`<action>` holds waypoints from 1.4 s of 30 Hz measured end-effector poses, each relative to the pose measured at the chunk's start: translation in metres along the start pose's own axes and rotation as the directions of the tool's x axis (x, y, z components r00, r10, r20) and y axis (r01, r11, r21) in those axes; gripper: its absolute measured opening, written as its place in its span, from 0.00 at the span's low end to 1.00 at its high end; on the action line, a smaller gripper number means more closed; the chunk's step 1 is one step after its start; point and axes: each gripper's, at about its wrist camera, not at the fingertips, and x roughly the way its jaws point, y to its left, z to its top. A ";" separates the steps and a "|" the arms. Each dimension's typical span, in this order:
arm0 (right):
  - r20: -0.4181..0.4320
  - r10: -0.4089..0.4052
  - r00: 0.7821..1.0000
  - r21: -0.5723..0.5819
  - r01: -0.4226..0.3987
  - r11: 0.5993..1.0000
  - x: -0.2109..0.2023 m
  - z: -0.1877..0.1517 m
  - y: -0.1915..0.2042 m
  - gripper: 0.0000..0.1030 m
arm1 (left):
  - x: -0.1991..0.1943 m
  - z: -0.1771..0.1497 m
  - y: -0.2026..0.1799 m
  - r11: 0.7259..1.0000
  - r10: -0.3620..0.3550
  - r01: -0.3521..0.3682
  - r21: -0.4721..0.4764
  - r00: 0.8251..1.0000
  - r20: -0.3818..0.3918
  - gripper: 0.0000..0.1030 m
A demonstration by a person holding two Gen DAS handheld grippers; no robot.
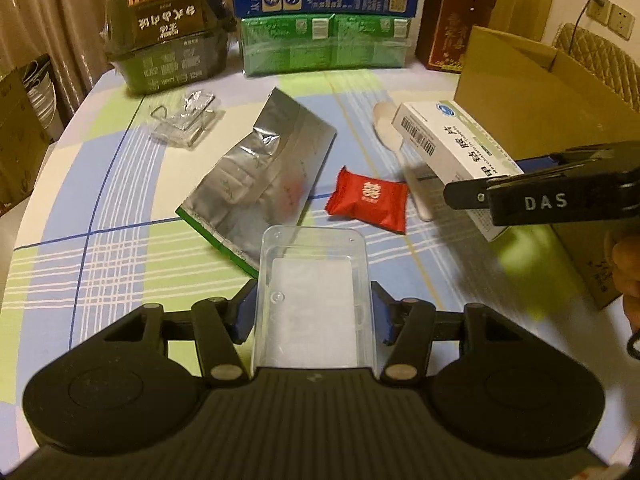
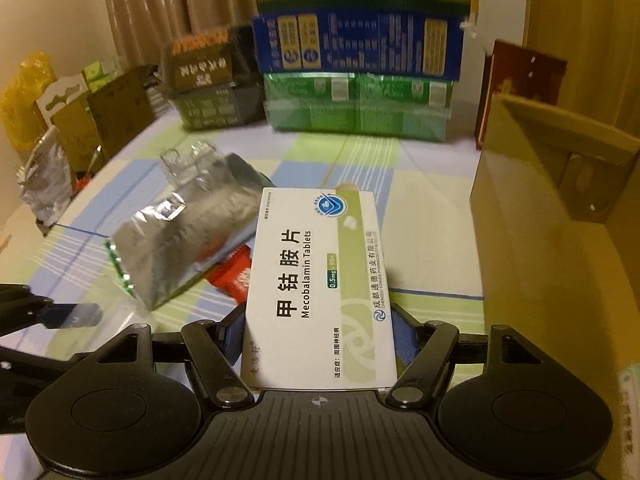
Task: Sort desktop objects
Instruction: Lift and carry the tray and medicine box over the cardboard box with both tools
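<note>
Between my left fingers (image 1: 314, 312): clear plastic tray (image 1: 312, 300), clamped; slick walls, I fear slipping.
Right fingers (image 2: 320, 334): gripping white tablet carton (image 2: 320, 288), lifted beside brown cardboard box (image 2: 552, 240); it may clip the wall.

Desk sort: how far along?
Done: nothing visibly sorted yet. In hand: left claw grips a clear plastic tray; right claw grips the tablet box. Left on the table: foil bag, red candy, spoon, clear packaging.
</note>
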 end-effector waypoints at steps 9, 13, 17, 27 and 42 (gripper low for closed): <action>0.092 -0.007 0.996 0.021 0.005 1.000 -0.059 -0.020 0.010 0.66 | -0.023 -0.012 -0.018 0.999 -0.024 0.025 -0.038 1.000 0.015 0.50; 0.126 -0.022 0.992 0.028 0.018 0.999 -0.085 -0.037 0.016 0.66 | -0.037 -0.020 -0.032 0.998 -0.043 0.045 -0.052 0.999 0.031 0.50; 0.133 -0.032 0.991 0.039 0.027 0.999 -0.103 -0.050 0.017 0.66 | -0.057 -0.031 -0.049 0.996 -0.061 0.064 -0.064 0.997 0.048 0.50; 0.188 -0.063 0.980 0.052 0.054 0.997 -0.155 -0.045 0.005 0.66 | -0.103 -0.042 -0.067 0.994 -0.037 0.048 -0.098 0.993 0.117 0.50; 0.250 -0.231 0.940 0.078 0.218 0.973 -0.231 -0.020 -0.085 0.66 | -0.136 0.020 -0.155 0.985 -0.170 0.172 0.005 0.964 0.205 0.50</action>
